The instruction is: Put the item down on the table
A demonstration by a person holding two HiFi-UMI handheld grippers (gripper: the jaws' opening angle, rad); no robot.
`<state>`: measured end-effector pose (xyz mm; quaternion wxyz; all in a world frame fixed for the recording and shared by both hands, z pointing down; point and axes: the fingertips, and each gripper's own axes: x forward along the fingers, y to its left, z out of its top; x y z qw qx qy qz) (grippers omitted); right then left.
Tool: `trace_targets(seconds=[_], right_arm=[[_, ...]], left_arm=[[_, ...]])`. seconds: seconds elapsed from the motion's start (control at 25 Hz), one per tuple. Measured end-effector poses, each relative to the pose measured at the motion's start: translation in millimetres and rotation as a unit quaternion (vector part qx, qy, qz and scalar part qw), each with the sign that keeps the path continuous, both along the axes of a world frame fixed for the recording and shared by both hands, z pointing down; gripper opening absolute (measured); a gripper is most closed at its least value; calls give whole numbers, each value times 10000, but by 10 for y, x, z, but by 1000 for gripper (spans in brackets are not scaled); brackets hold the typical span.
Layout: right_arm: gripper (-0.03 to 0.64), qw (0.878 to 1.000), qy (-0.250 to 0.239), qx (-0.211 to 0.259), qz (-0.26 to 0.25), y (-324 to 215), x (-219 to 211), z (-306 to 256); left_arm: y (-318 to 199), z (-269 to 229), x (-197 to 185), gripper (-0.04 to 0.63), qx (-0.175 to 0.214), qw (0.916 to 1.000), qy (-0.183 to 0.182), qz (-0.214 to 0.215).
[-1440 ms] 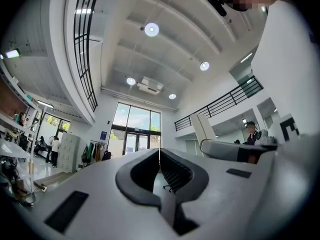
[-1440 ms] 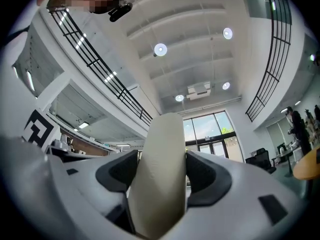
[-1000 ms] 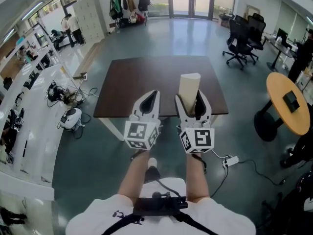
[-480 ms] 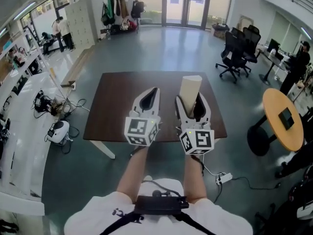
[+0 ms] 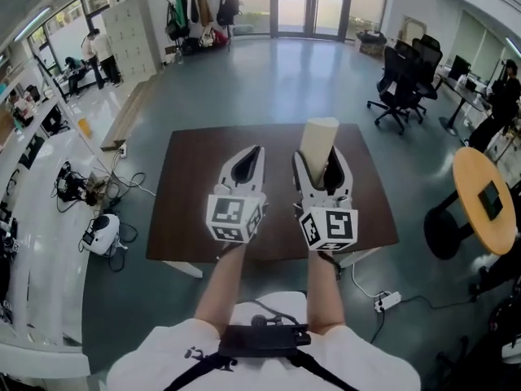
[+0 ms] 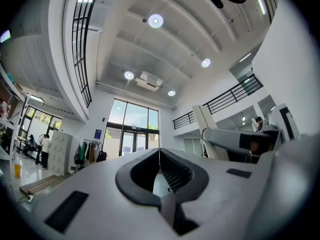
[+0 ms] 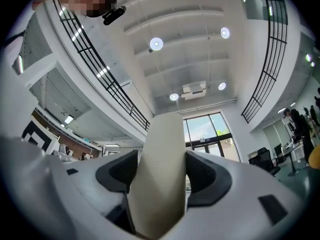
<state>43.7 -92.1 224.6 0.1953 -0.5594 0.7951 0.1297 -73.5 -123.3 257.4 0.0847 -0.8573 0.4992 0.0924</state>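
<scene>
Head view: left gripper [image 5: 257,151] and right gripper [image 5: 319,160] are held up side by side, jaws pointing forward, over the dark table [image 5: 195,194].
Change: over the last second the table has drawn closer and now spreads beneath and ahead of both grippers. The grippers keep the same pose.
Right gripper: clenched on the item [image 5: 317,137], a pale cream piece that stands up between the jaws and reaches past their tips.
Left gripper: jaws closed together with nothing between them.
Item: still gripped above the table and apparently not touching it, though height over the top is hard to judge from this steep angle.
Meaning for task: the approach looks finished. Lowering the right gripper to the tabletop ahead and letting go are not yet done.
</scene>
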Motion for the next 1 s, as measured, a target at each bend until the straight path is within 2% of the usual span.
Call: trace_targets(seconds=[0.32,0.6,1.0], right_arm=[[311,9994,58,-343,-59,-821,131,370],[311,9966,-11,-792,-232,-1771,211,762],[311,9843,83,-1720,-390,-2988,370,1560]], left_arm=[[-795,345,164,14,-229,9997,30,11],[-1659,704,251,14,-633,9980,61,-40],[-2729,1612,425,14,-1526,9883,-16,-89]])
